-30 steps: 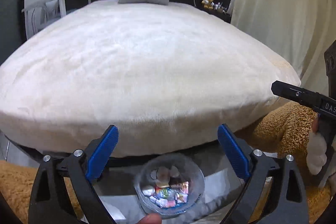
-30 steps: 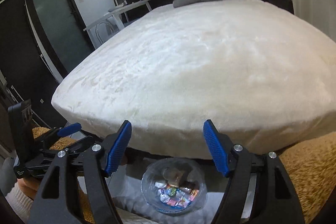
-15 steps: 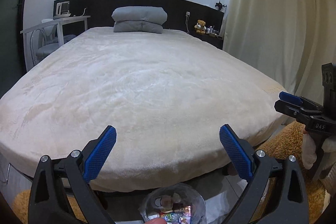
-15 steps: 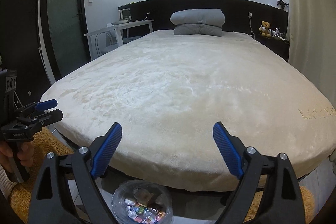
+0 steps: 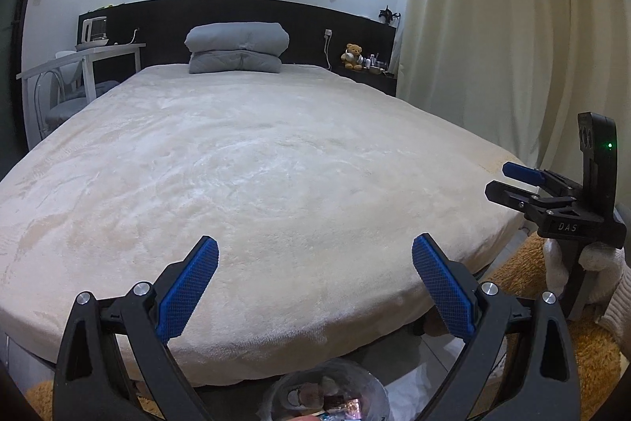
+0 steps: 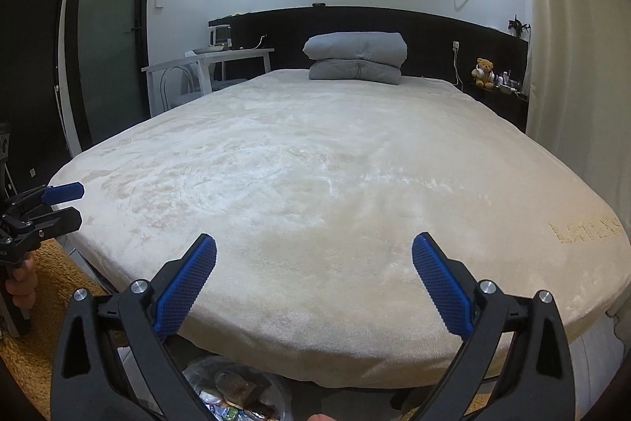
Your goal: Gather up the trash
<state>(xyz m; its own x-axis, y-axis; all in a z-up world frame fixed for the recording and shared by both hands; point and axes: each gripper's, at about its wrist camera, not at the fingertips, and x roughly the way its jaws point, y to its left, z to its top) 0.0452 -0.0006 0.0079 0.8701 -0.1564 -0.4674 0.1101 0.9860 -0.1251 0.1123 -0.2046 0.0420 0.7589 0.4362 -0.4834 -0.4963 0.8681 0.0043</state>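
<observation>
Both grippers have lifted away from the clear trash bag (image 5: pixel 327 391), which now sits at the bottom edge of each view, on the floor at the foot of the cream-covered bed (image 5: pixel 256 184). Inside it lie crumpled wrappers (image 6: pixel 232 405). Left gripper (image 5: pixel 315 296) stands wide apart and empty; right gripper (image 6: pixel 313 294) has just been opening, nothing between its jaws.

Clear plastic bag (image 5: pixel 327 393) down on the floor at the foot of the bed, open at the top. Full of trash (image 6: pixel 232 401): little shiny wrappers and crumpled bits, all heaped together inside. Only partly in view, cut off by the bottom edge.
</observation>
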